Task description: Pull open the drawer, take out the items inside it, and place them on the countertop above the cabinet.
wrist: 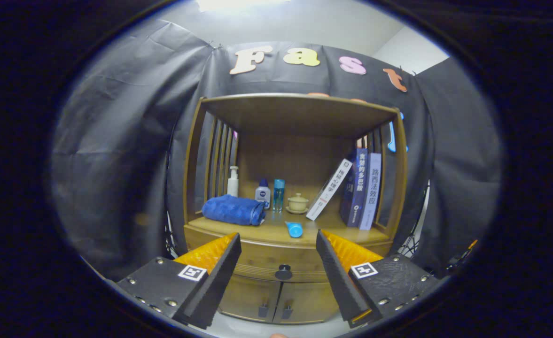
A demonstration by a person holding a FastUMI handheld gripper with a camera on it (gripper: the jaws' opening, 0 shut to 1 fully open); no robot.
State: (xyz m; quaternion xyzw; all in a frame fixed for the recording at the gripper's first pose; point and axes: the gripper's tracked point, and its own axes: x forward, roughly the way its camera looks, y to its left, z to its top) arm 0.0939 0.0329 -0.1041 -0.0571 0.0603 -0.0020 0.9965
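Observation:
A wooden cabinet stands ahead with its drawer (pixel 267 263) closed, a dark round knob (pixel 283 272) at the drawer's middle. The knob lies between my fingers and a little beyond them. My gripper (pixel 278 241) is open with nothing between its fingers. The countertop (pixel 267 232) above the drawer carries a folded blue towel (pixel 234 210), a small blue tube (pixel 294 229) lying near the front edge, a white pump bottle (pixel 232 181), a small white-and-blue bottle (pixel 262 192), a clear blue bottle (pixel 278 194) and a lidded beige cup (pixel 298 203). The drawer's contents are hidden.
Several books (pixel 358 190) lean and stand at the right of the countertop. A wooden roof (pixel 299 112) spans the shelf, with slatted sides. Two lower doors (pixel 276 300) with small dark handles sit under the drawer. Black cloth walls surround the cabinet.

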